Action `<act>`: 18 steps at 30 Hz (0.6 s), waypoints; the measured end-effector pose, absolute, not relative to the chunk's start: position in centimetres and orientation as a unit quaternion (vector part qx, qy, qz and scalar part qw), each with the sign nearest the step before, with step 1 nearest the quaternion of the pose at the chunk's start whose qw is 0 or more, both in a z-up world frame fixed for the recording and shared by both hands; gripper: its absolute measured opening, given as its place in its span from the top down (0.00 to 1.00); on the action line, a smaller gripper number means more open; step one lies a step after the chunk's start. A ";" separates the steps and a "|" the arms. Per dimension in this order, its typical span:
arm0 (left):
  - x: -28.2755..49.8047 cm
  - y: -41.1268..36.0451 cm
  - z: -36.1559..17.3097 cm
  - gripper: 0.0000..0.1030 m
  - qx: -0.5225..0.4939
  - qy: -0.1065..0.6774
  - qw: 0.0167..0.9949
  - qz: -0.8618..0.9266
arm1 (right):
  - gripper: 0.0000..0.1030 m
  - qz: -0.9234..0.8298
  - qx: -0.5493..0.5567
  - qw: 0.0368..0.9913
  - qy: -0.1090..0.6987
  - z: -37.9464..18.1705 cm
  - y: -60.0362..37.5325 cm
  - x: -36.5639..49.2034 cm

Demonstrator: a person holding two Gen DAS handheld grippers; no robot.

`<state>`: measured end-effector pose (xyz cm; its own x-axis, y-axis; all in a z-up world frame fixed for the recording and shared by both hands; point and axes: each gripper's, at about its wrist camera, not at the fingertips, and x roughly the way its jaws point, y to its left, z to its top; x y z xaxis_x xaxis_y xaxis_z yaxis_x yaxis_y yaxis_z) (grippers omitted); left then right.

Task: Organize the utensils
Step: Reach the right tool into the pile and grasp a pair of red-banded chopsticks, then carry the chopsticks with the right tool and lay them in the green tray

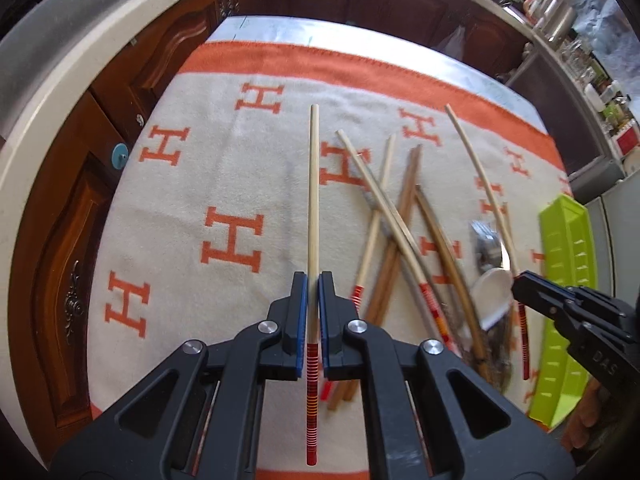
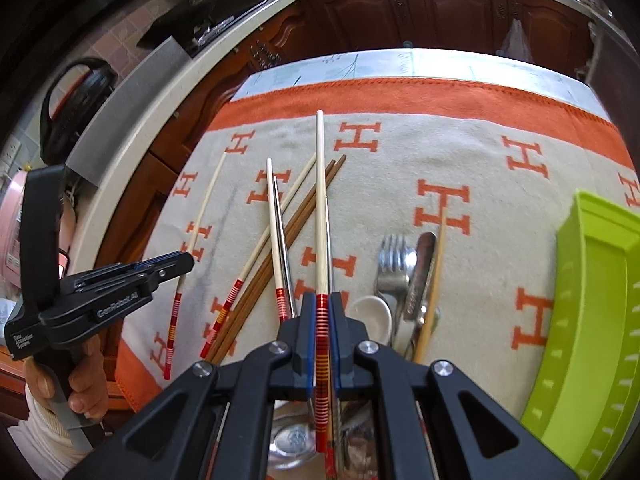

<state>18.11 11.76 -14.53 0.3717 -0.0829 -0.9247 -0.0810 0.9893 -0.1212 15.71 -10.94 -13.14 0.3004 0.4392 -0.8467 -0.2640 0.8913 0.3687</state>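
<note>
Two grippers each pinch one red-banded chopstick: the left gripper (image 1: 313,300) is clamped on the left chopstick (image 1: 313,200), the right gripper (image 2: 322,320) on the right chopstick (image 2: 320,200). This looks like the pick-up step. Next, both should go into the green tray (image 2: 592,300). More chopsticks (image 1: 384,216), a fork (image 2: 394,264) and a white spoon (image 2: 374,314) lie jumbled on the blanket (image 1: 192,184), so lift clear of them.

The left gripper (image 2: 188,259) reads "GenRobot.AI" (smaller label below illegible); orange "H" letters cover the blanket (image 2: 400,168).

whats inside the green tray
Nothing shows inside the green tray: only its bare slotted walls and floor. Its right part runs out of frame in both views, so that part cannot be checked.
</note>
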 end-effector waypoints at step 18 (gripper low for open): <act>12.3 -7.3 -7.5 0.96 -0.026 0.530 0.829 -0.174 | 0.95 0.090 0.164 0.854 0.485 -9.5 -24.1 6.5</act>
